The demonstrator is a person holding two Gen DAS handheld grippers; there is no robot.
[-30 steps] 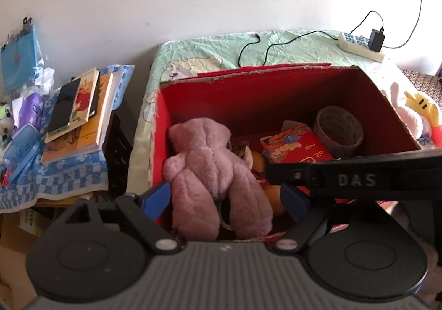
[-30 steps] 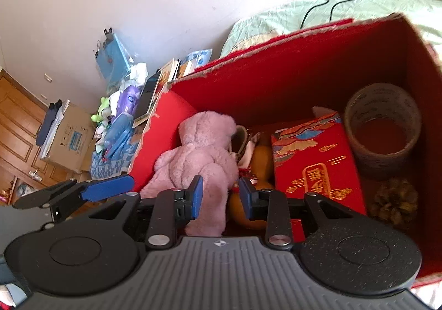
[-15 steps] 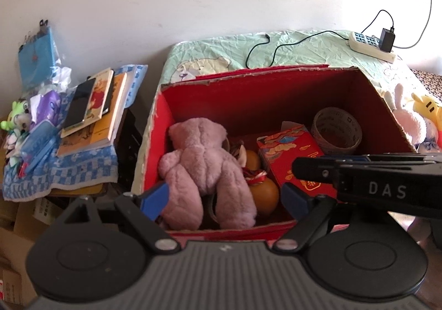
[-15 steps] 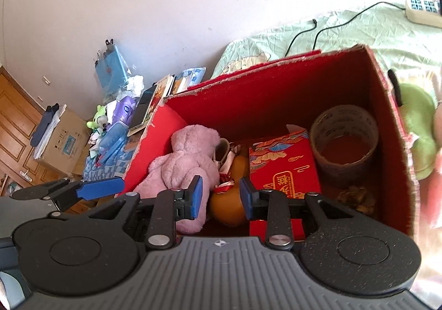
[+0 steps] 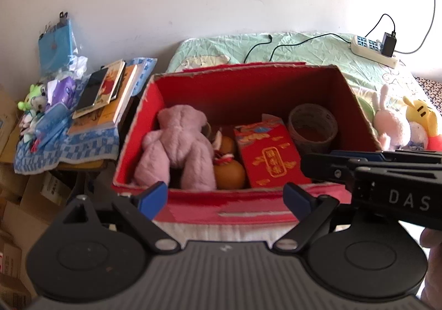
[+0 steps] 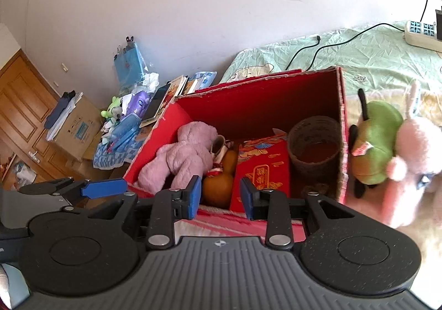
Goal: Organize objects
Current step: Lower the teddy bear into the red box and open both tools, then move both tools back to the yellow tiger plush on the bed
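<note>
Left tongs (image 5: 225, 198): spread wide, nothing held, positioned over the near wall of the red box (image 5: 221, 206). Right tongs (image 6: 220, 196): parted with a narrower gap, nothing held, likewise at the box's near edge.

Box contents, left to right: pink teddy bear (image 5: 176, 147) lying face down; orange gourd (image 5: 229, 173); red packet (image 5: 269, 158) with gold print; woven cup (image 5: 313, 125) in the far right corner.

Outside the box, on the bed (image 5: 312, 50): green stuffed toy (image 6: 375, 149), pink rabbit (image 5: 392, 125), yellow toy (image 5: 421, 113), power strip (image 5: 373, 50).
</note>
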